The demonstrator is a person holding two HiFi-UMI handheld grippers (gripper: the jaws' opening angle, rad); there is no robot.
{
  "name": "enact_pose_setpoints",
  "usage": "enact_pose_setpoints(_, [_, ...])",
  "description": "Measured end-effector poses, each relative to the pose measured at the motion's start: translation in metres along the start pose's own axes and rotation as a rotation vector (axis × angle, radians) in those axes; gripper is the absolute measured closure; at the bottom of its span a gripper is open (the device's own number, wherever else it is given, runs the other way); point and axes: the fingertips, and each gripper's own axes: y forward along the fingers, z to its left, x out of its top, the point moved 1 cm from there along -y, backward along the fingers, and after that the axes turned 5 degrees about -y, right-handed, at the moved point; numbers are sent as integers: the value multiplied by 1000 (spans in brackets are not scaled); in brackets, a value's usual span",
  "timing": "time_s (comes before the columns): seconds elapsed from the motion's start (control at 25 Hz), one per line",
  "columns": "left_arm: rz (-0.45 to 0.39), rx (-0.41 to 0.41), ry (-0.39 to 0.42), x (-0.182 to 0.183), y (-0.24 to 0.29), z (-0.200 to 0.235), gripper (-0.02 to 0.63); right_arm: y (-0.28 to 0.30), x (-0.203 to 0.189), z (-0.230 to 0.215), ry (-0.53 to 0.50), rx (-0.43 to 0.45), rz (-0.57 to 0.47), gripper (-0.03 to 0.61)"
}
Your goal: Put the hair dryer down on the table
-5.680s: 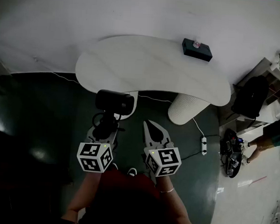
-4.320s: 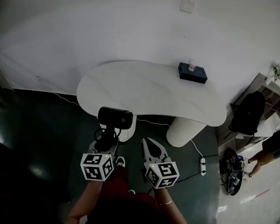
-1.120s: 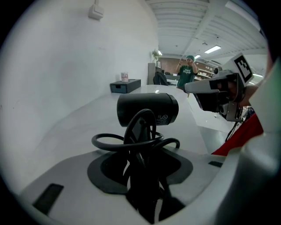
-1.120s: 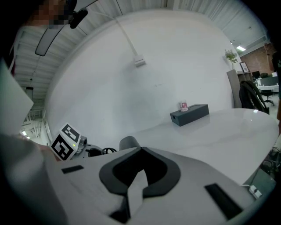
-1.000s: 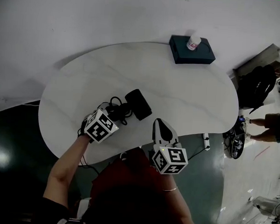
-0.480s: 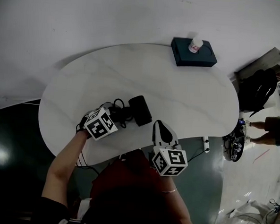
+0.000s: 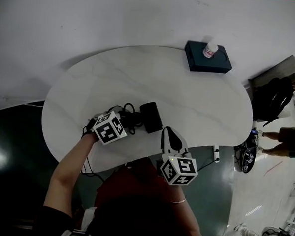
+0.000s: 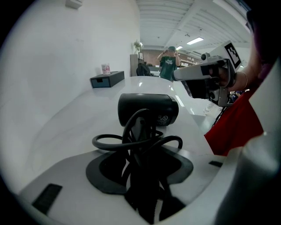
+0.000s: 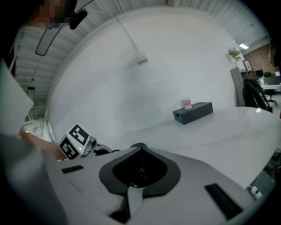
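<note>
A: Since a second ago the hair dryer (image 7: 150,117) has shifted a little to the right and come low over the table (image 7: 188,97), near its front edge.
B: Released?
A: No. The left gripper (image 7: 129,122) pinches the handle, jaws wide on it, with the cord (image 8: 109,141) looped round. The barrel looks to rest on the top, though I can't be sure.
B: Right gripper (image 7: 170,136)?
A: Pressed together, empty, at the near edge. Only letting go seems left.
</note>
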Motion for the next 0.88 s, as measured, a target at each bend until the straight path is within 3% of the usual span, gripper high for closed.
enact_pose_setpoints(0.36, [-35, 41, -89, -4, -3, 3, 393, -1, 4, 9, -18, 5, -1, 563])
enact_pose_setpoints(0.68, [-172, 160, -189, -9, -29, 8, 368, -7, 4, 16, -34, 0, -6, 563])
enact_pose_setpoints(0.88, [-294, 254, -297, -14, -67, 10, 368, -11, 4, 29, -46, 16, -12, 563])
